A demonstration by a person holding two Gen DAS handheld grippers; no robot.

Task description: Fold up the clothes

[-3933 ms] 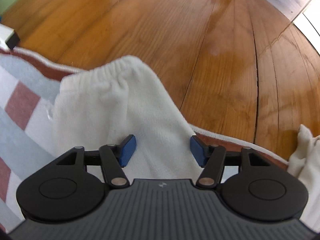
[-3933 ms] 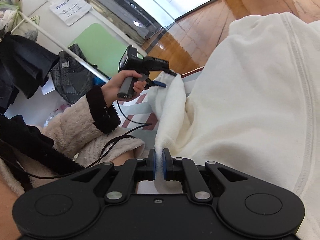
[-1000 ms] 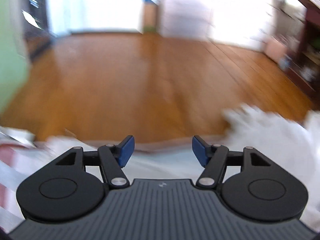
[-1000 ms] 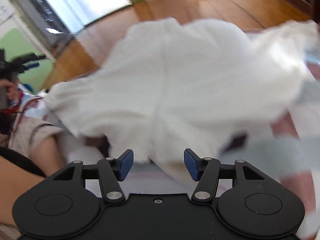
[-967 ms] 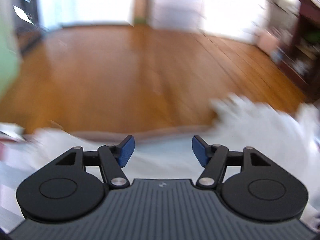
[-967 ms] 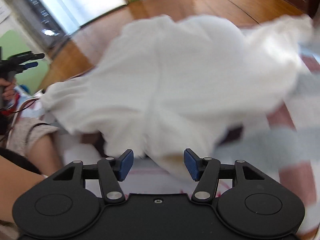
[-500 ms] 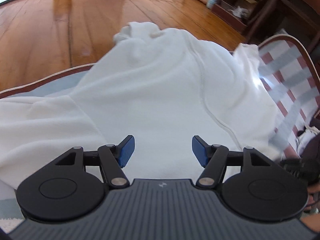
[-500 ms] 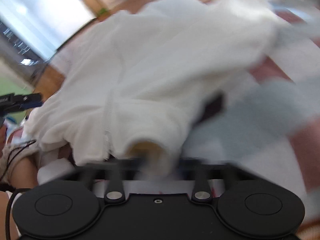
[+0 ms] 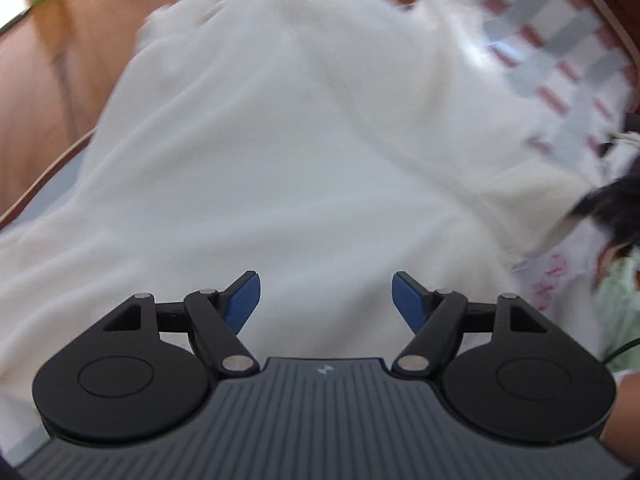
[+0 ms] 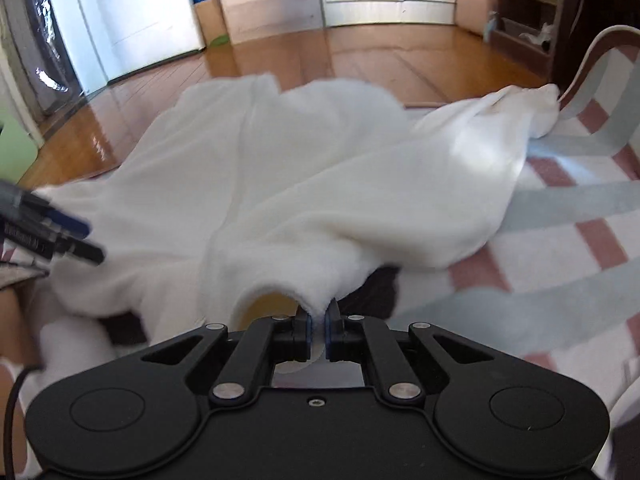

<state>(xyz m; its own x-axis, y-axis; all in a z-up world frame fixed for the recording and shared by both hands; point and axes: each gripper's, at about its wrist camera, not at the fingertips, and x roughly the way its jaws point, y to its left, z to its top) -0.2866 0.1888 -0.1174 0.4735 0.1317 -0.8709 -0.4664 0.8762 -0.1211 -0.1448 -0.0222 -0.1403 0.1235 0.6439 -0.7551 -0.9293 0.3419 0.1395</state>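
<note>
A white fleece garment (image 10: pixel 304 168) lies spread and rumpled over a checked rug (image 10: pixel 568 240). My right gripper (image 10: pixel 318 320) is shut on its near edge, where the cloth bunches up into a small tunnel. In the left wrist view the same white garment (image 9: pixel 280 152) fills the frame, blurred by motion. My left gripper (image 9: pixel 326 300) hovers over its broad middle with its jaws opening; nothing is pinched between the blue pads (image 9: pixel 242 300). The left gripper's tips (image 10: pixel 64 236) also show at the left edge of the right wrist view, close to the garment's left side.
The rug of grey, white and dusky red checks (image 9: pixel 560 36) lies on a wooden floor (image 10: pixel 360 56). Dark shelving (image 10: pixel 532 20) stands at the far right, white doors (image 10: pixel 152 12) at the back. A person's arm (image 10: pixel 12 320) is at the lower left.
My left gripper swung from facing the open floor down over the garment, and its jaws spread wider. My right gripper closed on the garment's near edge.
</note>
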